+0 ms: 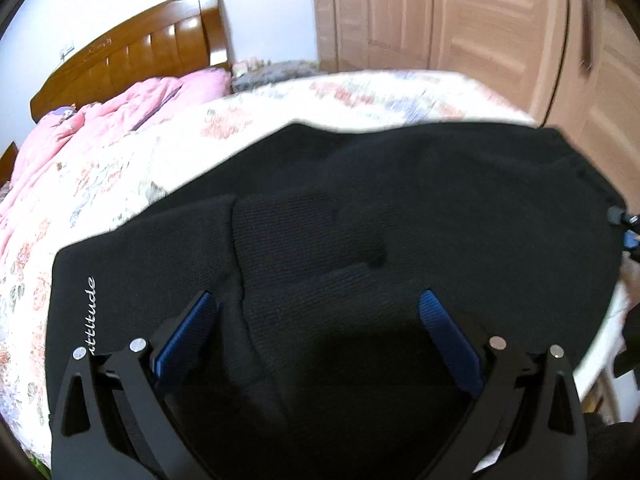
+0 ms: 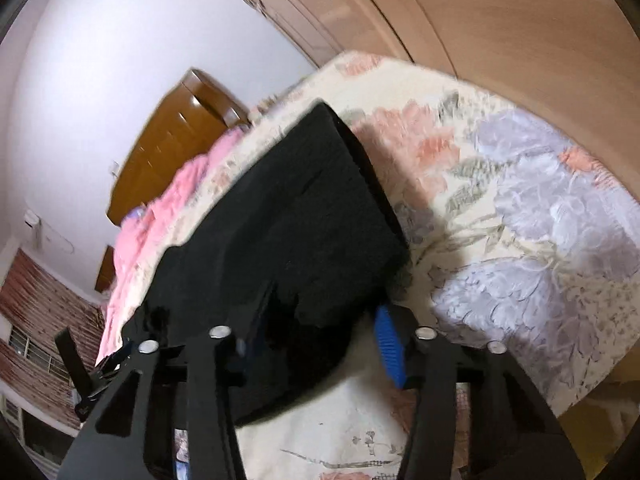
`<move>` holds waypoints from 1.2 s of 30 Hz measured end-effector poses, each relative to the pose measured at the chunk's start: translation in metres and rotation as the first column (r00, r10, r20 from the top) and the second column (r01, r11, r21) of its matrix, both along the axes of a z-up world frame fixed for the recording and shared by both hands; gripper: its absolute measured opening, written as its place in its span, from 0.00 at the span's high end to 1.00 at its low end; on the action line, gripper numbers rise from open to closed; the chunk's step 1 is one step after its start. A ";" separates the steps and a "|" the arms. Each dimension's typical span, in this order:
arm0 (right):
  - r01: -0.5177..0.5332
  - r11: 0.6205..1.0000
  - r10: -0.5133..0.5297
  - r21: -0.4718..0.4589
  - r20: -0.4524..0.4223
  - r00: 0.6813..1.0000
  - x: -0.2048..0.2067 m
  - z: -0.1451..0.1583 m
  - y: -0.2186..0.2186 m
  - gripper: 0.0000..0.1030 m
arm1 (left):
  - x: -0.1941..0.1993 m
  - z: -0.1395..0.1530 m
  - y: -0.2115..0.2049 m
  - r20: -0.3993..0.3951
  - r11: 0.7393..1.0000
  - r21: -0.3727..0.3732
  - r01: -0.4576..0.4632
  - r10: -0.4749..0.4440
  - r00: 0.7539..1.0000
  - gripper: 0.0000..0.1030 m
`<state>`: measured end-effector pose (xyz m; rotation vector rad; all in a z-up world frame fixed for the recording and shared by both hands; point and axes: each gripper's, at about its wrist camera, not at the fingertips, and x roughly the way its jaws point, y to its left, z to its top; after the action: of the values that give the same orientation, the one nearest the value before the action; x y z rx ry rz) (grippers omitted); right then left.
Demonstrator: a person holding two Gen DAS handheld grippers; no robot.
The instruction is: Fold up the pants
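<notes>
Black pants lie folded into a wide flat block on the floral bedspread, with white lettering near their left edge. My left gripper hovers open just over the near part of the pants, its blue pads wide apart with nothing between them. In the right wrist view the near corner of the pants lies between the fingers of my right gripper. The left pad is hidden by cloth. A strip of bedspread shows between the cloth and the right pad.
A pink duvet is bunched at the head of the bed below a brown wooden headboard. Pale wooden wardrobe doors stand close behind the bed's far side. The bed's edge drops off at the right.
</notes>
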<state>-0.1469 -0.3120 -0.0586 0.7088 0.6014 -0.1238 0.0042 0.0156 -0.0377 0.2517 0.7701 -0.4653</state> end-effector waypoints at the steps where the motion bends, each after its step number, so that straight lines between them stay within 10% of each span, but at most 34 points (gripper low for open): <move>1: -0.003 0.998 0.004 -0.061 0.014 1.000 0.000 0.008 0.007 0.64 | -0.002 0.007 -0.002 0.006 1.000 -0.013 0.009 -0.009 1.000 0.02; 9: -0.034 0.880 0.071 -0.473 0.061 0.996 0.012 0.049 0.073 0.67 | 0.002 0.065 -0.078 -0.046 0.964 -0.124 0.237 -0.244 0.969 0.02; 14: -0.056 0.780 0.103 -0.623 0.039 0.994 0.017 0.052 0.104 0.67 | 0.023 0.104 -0.172 -0.217 0.900 -0.172 0.400 -0.431 0.876 0.02; 20: -0.047 0.744 0.090 -0.666 0.031 0.995 0.015 0.040 0.107 0.67 | 0.006 0.084 -0.294 -0.337 0.803 0.084 0.590 -0.535 0.775 0.02; 30: -0.041 0.756 0.077 -0.654 0.026 0.997 0.010 0.035 0.104 0.67 | 0.005 0.002 -0.364 -0.466 0.676 0.391 0.625 -0.440 0.767 0.04; 32: -0.041 0.763 0.072 -0.645 0.023 0.997 0.011 0.034 0.102 0.64 | 0.002 -0.006 -0.369 -0.460 0.646 0.441 0.624 -0.434 0.775 0.12; 34: -0.046 0.780 0.071 -0.624 0.015 0.997 0.008 0.033 0.098 0.60 | 0.001 -0.009 -0.369 -0.422 0.625 0.500 0.599 -0.428 0.799 0.45; 36: -0.063 0.805 0.088 -0.590 0.014 0.996 0.002 0.032 0.094 0.51 | -0.001 -0.008 -0.364 -0.420 0.607 0.501 0.617 -0.453 0.787 0.59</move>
<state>-0.1450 -0.2178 -0.0268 0.0768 0.5111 -0.2107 0.0030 -0.3486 -0.0457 1.0983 1.0916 -0.8277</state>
